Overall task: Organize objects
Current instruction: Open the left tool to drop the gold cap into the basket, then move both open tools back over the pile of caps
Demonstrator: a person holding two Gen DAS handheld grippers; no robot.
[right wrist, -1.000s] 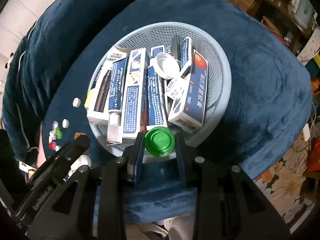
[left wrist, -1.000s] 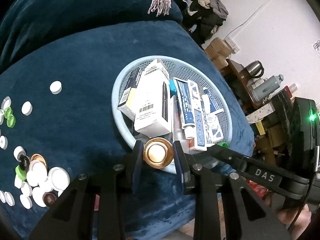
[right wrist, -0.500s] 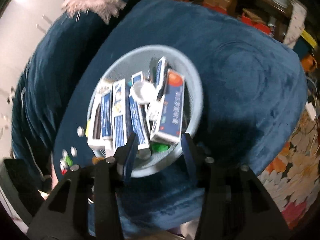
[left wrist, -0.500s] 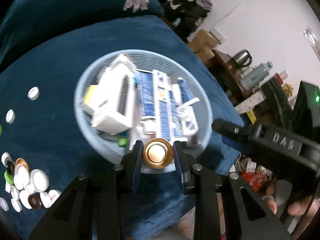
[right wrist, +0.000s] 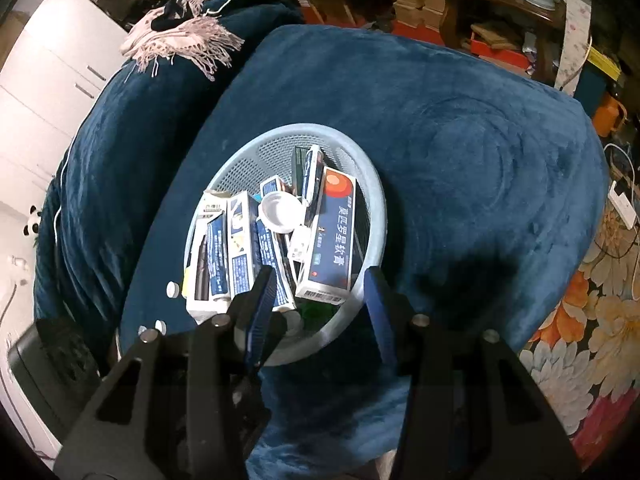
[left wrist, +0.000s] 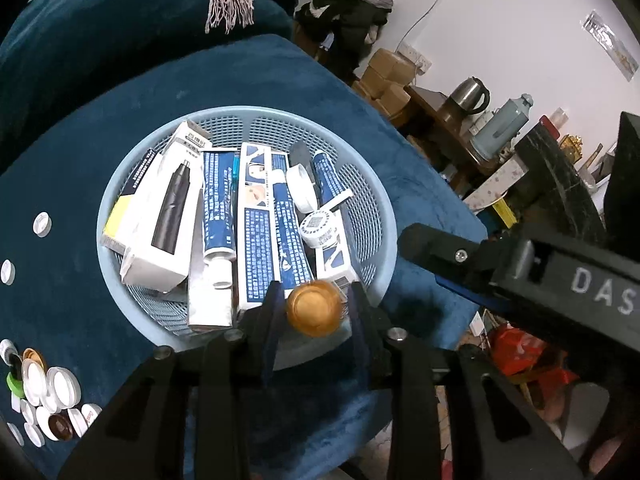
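One gold cap (left wrist: 315, 308) sits between the fingers of the left tongs (left wrist: 313, 309), directly above the near rim of the pale blue basket (left wrist: 370, 184). Its outline is blurred, and a gap shows between the cap and the right-hand finger, so the left tongs appear spread with the cap either just freed or only loosely touched; a firm pinch cannot be confirmed.

Risk 1: the cap is over the rim, not over the middle of the basket. If it drops from this position it can strike the rim and bounce outward onto the dark blue plush cover (left wrist: 80, 208), or roll off the near edge toward the floor.

Risk 2: the basket is already filled with blue-and-white boxes and tubes (left wrist: 256, 232) and a white razor box (left wrist: 160, 216), stacked unevenly. A round cap landing on a sloped carton can slide to one side or skip back out.

The right tongs (right wrist: 318, 304) are spread wide and hold nothing; they hover over the same near rim. A green object (right wrist: 316, 312) lies low in the basket between their fingers, partly hidden.

Risk 3: both tools crowd the same edge of the basket. The right tool body (left wrist: 520, 264) lies close beside the left tongs, and contact between them can nudge the light basket.

Loose caps (left wrist: 48, 396) remain in a pile well apart on the cover.
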